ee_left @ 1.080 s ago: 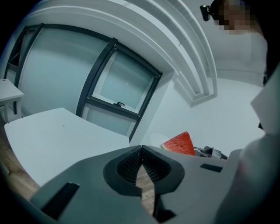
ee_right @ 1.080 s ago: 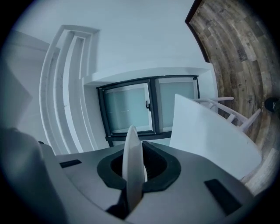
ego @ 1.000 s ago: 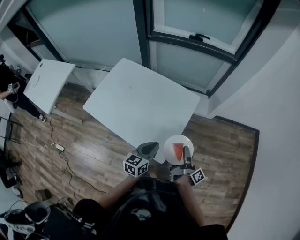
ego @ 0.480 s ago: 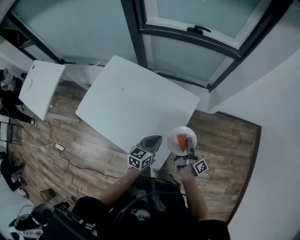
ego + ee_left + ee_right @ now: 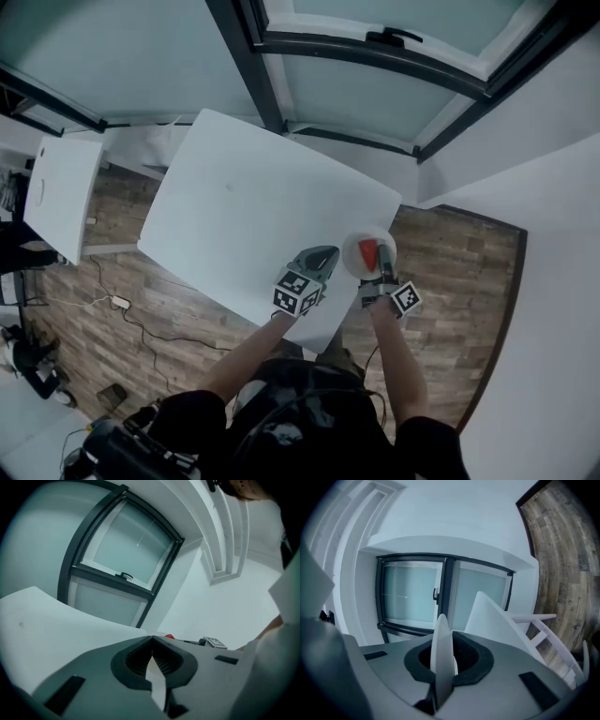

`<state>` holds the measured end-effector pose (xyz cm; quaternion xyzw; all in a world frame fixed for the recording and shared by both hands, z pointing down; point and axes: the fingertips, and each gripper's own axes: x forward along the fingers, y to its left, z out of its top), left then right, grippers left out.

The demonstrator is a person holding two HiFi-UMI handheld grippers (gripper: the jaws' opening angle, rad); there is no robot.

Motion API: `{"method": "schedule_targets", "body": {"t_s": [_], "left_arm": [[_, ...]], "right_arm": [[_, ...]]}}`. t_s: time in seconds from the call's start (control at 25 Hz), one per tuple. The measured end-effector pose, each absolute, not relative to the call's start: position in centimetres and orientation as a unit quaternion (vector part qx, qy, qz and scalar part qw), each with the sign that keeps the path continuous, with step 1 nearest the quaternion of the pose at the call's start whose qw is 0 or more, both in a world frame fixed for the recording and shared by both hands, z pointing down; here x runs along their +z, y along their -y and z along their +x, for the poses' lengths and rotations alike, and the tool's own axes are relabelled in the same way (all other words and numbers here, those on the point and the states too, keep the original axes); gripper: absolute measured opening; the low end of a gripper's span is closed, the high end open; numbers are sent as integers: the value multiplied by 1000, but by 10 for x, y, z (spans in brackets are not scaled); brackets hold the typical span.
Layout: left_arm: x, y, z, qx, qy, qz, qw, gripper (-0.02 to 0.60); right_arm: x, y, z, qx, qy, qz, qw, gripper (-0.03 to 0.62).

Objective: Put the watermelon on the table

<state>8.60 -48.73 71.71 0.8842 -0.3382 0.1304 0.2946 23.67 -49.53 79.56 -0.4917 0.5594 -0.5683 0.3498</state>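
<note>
Right gripper clamped on the rim of a white plate bearing the watermelon, held at its 11 o'clock over the counter's near-right edge; bare counter lies toward 10 o'clock. Left gripper, jaws together and empty, flanks the plate at 9 o'clock

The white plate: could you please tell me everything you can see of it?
The plate is round, white, plain and thin. It carries a red watermelon slice. The right gripper is shut on its near rim, which shows edge-on between the fingers in the right gripper view. It is held roughly level over the white table's near right edge; whether it touches the table cannot be told.
</note>
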Motion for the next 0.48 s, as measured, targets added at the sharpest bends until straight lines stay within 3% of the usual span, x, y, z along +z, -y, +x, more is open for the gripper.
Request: {"method": "schedule_targets", "body": {"t_s": [0.48], "left_arm": [[742, 548, 85, 134, 336, 872, 330, 4]], "right_arm": [[872, 586, 253, -589, -486, -557, 325, 28]]}}
